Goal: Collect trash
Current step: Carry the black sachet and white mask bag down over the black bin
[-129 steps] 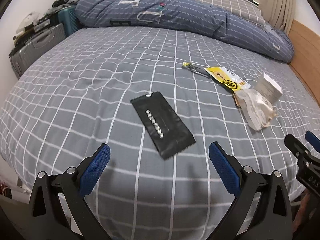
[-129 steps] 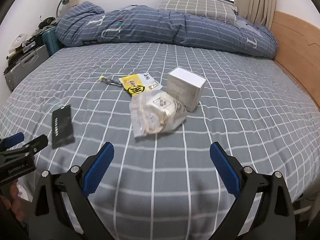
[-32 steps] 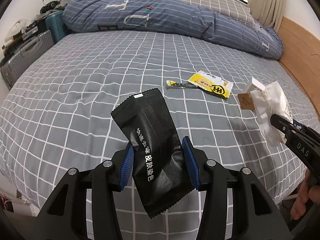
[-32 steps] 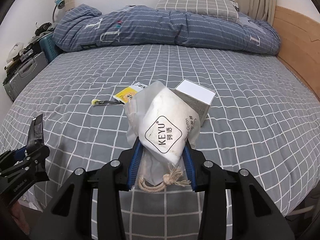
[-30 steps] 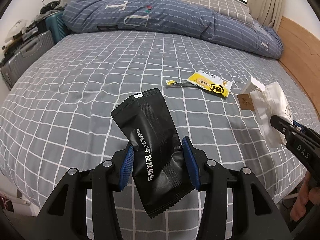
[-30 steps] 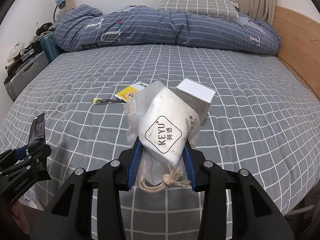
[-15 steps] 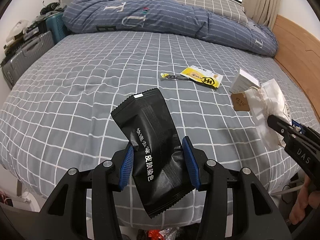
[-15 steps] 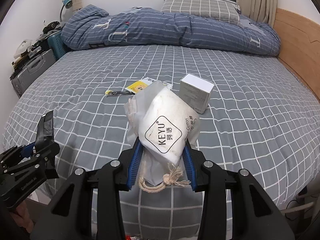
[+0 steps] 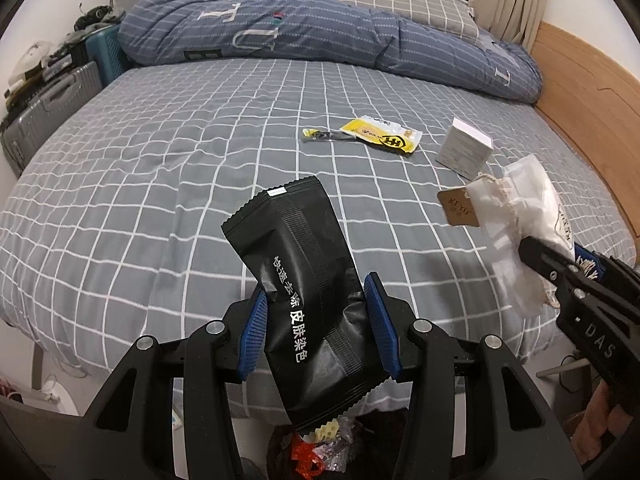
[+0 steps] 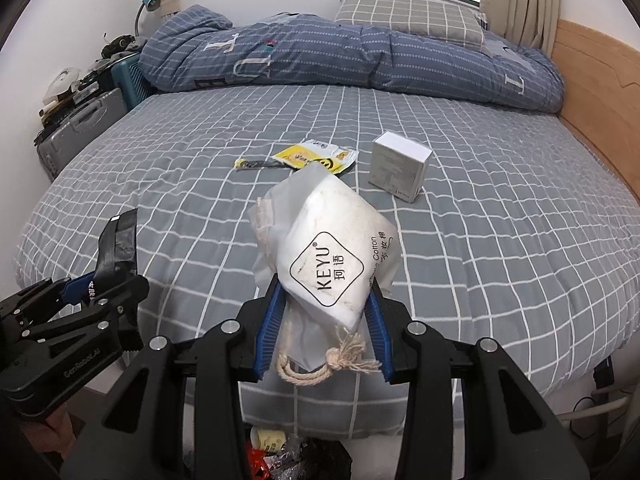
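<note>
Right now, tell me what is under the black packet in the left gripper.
Under the black packet, past the bed edge, lies a heap of trash: red, yellow and silvery scraps. Its container is not visible; the packet and left gripper cover the rest.

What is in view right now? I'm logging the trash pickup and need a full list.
black sachet: 1, black, clamped in the left hand-held gripper
white pouch: 1, white with cord, clamped in the right hand-held gripper
yellow packet: 1, yellow and white, on the bed
small wrapper: 1, dark with a yellow end, beside the yellow packet
white box: 1, white, on the bed
bed: 1, grey checked sheet
duvet: 1, blue
suitcases: 2, grey and teal, at the far left beside the bed
left hand-held gripper: 1, black, blue pads
right hand-held gripper: 1, black, blue pads
</note>
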Demonstrator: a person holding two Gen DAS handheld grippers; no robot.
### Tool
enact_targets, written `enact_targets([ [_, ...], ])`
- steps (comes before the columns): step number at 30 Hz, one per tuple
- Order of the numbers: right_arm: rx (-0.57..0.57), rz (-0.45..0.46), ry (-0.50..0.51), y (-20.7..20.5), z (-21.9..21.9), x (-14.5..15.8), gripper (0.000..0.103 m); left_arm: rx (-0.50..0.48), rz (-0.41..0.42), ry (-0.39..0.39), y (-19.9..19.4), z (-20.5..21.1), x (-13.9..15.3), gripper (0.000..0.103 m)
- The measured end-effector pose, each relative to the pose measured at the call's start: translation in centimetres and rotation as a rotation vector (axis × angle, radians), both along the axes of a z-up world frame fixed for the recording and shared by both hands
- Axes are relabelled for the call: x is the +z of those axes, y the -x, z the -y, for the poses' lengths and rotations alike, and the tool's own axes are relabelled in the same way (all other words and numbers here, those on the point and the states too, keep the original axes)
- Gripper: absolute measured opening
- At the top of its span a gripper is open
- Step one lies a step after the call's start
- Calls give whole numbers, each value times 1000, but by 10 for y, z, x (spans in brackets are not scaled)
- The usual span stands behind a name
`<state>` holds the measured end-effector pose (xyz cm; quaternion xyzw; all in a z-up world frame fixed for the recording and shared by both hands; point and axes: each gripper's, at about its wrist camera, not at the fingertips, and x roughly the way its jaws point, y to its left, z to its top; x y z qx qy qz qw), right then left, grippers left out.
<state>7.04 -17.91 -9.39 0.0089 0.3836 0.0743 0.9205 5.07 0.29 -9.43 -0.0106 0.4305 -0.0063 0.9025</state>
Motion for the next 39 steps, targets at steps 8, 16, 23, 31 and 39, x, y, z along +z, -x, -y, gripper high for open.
enact_targets([
  [8,15,-11,-4,22,-4,-4,38,-1,-9,5,19,-1,-3,46],
  [16,35,-8,3,51,-10,-6,38,-9,-28,10,44,1,-10,46],
  [23,45,-14,-1,74,-12,-9,38,-4,-41,10,67,-1,-14,46],
  [31,60,-33,-8,95,-14,-17,38,-13,-68,18,92,2,-23,46],
  [39,74,-46,-6,111,-15,-21,38,-9,-108,29,115,-3,-37,46],
])
